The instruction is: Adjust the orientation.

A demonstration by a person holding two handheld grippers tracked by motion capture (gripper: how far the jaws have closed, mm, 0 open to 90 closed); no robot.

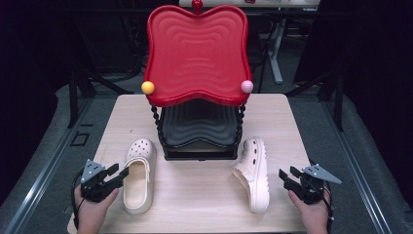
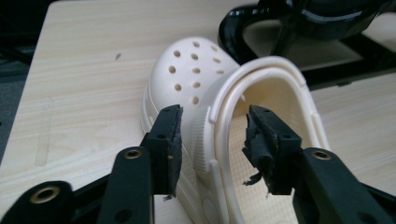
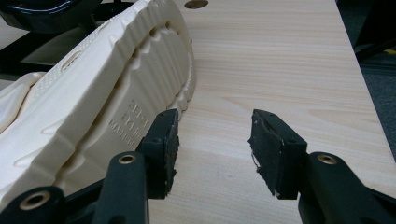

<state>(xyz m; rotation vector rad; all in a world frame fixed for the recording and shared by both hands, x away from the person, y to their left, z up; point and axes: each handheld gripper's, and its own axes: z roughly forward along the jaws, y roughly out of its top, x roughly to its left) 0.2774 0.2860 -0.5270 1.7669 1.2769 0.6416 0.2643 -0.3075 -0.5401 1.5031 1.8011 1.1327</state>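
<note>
A pale wooden counter carries a red-topped tiered shoe rack at its far side. The left tongs straddle the upright cream clog's rim, unclamped. The right tongs gape beside the tipped clog.

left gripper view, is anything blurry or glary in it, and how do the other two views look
Left gripper view: clog sharp, jaws near the lens soft, glare streak on the black rack. Right gripper view: sole crisp, far table edge softer. High view: table evenly lit, surroundings dark.
</note>
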